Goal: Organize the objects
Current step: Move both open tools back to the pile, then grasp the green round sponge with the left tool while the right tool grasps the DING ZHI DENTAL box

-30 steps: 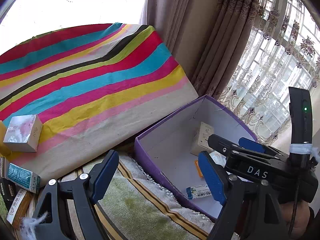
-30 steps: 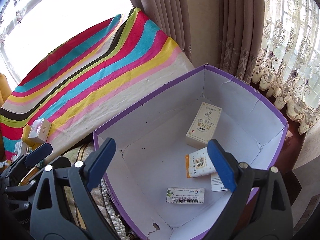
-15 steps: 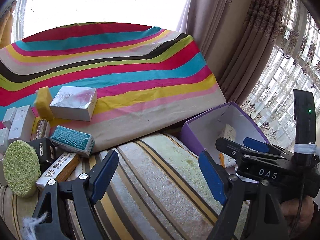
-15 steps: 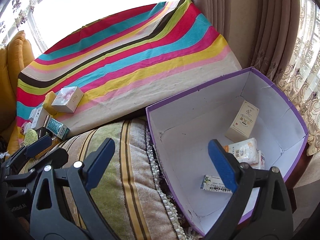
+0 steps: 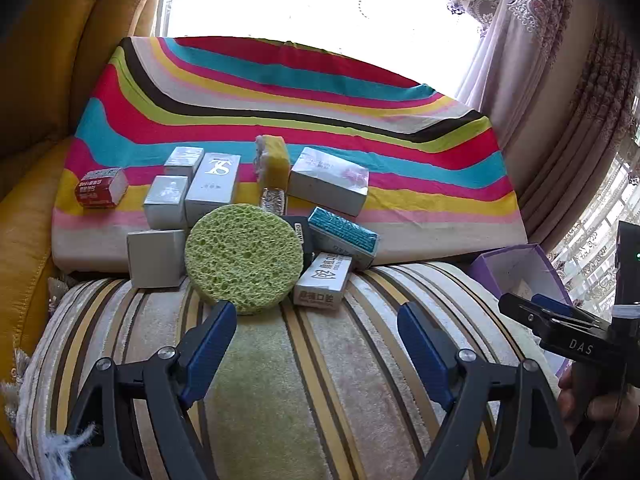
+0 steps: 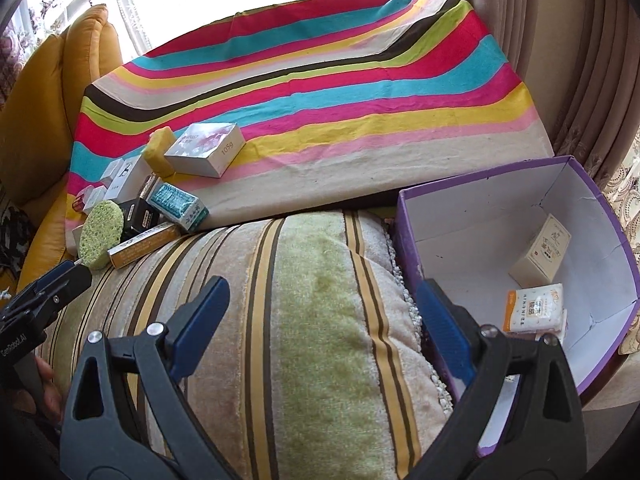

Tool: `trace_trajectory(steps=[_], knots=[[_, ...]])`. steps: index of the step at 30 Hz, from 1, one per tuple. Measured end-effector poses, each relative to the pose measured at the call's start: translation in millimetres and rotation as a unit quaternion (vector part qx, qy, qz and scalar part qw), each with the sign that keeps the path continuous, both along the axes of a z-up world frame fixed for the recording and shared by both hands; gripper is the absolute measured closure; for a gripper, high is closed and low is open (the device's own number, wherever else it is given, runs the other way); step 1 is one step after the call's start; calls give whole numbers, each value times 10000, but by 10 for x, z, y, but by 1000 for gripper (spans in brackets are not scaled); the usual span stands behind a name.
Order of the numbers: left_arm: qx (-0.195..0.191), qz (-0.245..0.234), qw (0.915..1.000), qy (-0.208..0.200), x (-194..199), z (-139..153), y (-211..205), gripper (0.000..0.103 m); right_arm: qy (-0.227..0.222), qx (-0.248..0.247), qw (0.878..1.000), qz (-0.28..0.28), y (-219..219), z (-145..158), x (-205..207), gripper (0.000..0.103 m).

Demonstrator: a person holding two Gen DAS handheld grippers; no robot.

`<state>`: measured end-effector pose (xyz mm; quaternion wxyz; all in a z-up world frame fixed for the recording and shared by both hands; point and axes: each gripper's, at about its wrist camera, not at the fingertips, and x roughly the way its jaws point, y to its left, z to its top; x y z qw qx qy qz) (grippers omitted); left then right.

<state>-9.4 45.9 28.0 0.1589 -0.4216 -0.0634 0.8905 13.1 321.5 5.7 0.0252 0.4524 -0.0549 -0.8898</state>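
A pile of small boxes lies on the striped cloth (image 5: 304, 120), with a round green sponge (image 5: 244, 258) leaning at its front. A white box (image 5: 323, 284) and a teal-topped box (image 5: 344, 236) sit just right of the sponge. My left gripper (image 5: 318, 350) is open over the striped cushion, a short way in front of the sponge, holding nothing. My right gripper (image 6: 322, 316) is open and empty above the cushion, beside the purple box (image 6: 472, 216). That box holds a cream carton (image 6: 540, 252) and a white-orange packet (image 6: 534, 308).
A yellow sofa (image 5: 48, 80) rises on the left, and curtains (image 5: 560, 100) hang on the right. The green-and-brown striped cushion (image 6: 312, 320) spans the gap between pile and purple box. A yellow sponge block (image 5: 274, 158) and silver boxes (image 5: 326, 178) stand deeper in the pile.
Both grippers have swung left, away from the purple box. The left one now faces the pile with the green sponge in front of it. Both stayed open.
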Motion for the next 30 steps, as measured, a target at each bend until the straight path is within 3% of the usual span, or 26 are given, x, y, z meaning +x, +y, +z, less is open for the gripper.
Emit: trace_trajectory(steps=[6, 23, 30], knots=[[197, 440, 9982, -343, -68, -132, -311, 19, -155, -55, 9981, 595, -358, -75, -25, 7], [130, 685, 9958, -594, -500, -226, -223, 17, -96, 303, 9875, 1544, -989, -140, -132, 0], [36, 674, 9949, -756, -654, -295, -161, 16, -168, 260, 9858, 1649, -1083, -171, -218, 0]])
